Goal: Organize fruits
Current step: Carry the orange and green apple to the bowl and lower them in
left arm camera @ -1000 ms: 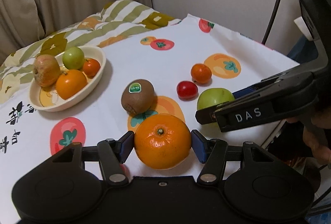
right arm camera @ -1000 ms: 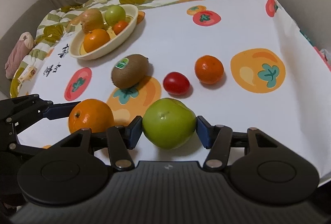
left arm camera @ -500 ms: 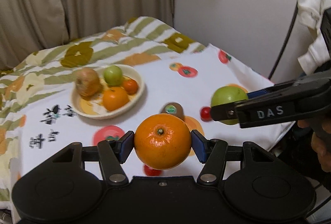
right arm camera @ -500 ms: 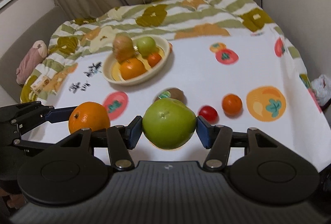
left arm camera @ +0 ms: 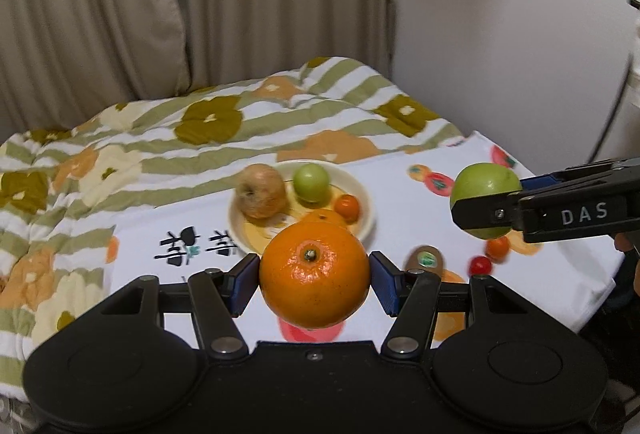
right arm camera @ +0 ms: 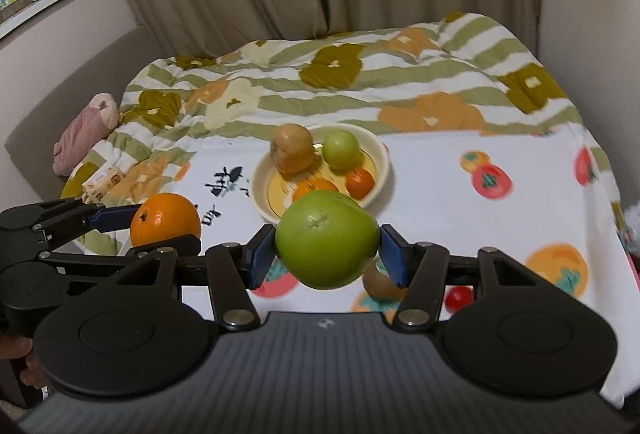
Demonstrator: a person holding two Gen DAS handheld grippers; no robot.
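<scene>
Lifted clear of the cloth since earlier: orange (left arm camera: 314, 274) clenched by left gripper (left arm camera: 314, 280), green apple (right arm camera: 327, 238) by right gripper (right arm camera: 327, 252). Risked collision, roll-out over crowded bowl (right arm camera: 382, 149).

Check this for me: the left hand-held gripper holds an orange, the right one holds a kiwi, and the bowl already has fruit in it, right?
Not quite. The right hand-held gripper holds a green apple, as the right wrist view shows. The kiwi lies on the cloth.
</scene>
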